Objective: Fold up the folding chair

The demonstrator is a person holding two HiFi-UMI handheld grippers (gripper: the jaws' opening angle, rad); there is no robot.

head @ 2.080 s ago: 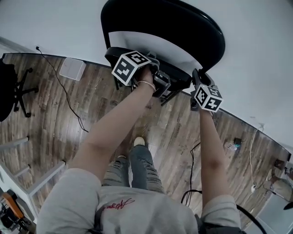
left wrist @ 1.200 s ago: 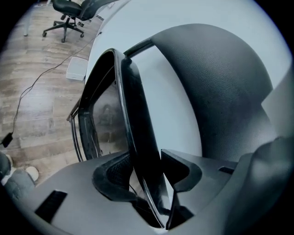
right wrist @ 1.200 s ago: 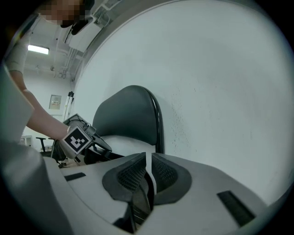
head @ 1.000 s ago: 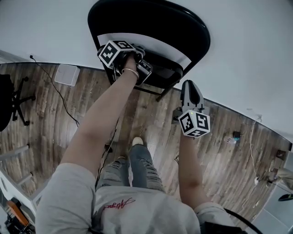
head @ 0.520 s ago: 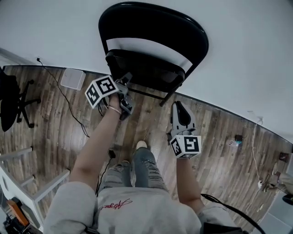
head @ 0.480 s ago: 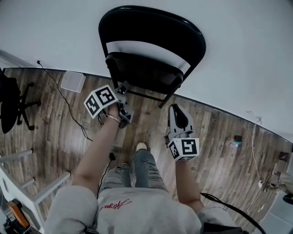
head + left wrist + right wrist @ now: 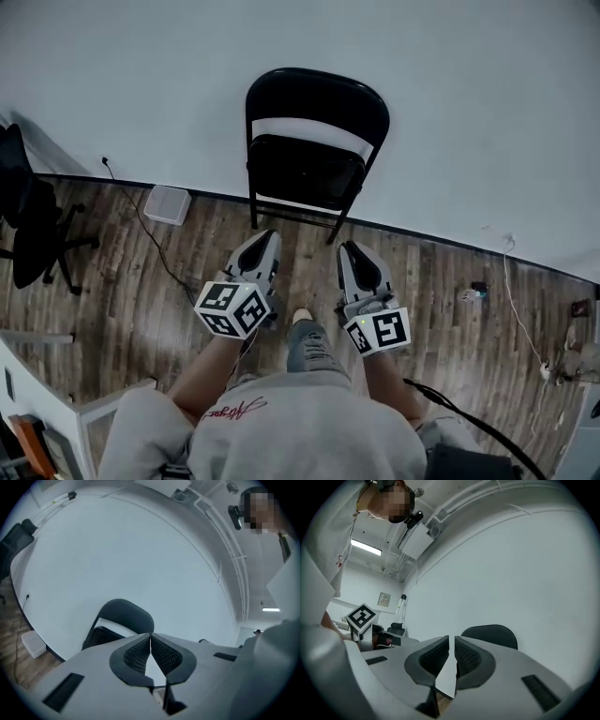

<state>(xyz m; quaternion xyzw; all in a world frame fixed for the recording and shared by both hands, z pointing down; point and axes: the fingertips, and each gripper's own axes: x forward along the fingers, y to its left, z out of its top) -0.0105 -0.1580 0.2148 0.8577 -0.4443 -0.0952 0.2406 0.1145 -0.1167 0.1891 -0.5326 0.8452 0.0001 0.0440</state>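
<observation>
Jaws of the left gripper (image 7: 150, 638) have just been closing and now meet at the tips with nothing between them. Those of the right gripper (image 7: 451, 641) stand a thin slit apart, also empty.

Beyond them, at lower centre of each gripper view, only the rounded back of the black metal folding chair (image 7: 125, 614) shows against the plain white wall (image 7: 140, 550).

In the head view the chair stands at upper centre on the brown wooden plank floor (image 7: 450, 281), well apart from both grippers at lower centre. Its seat looks tipped up toward the frame, so the fold seems done or nearly so. If it is not flat, the next move calls for reaching back in with the jaws opened.

Only the head view shows the chair's seat and legs, the black office chair (image 7: 28, 216) at the left edge and the flat white box (image 7: 169, 204).
</observation>
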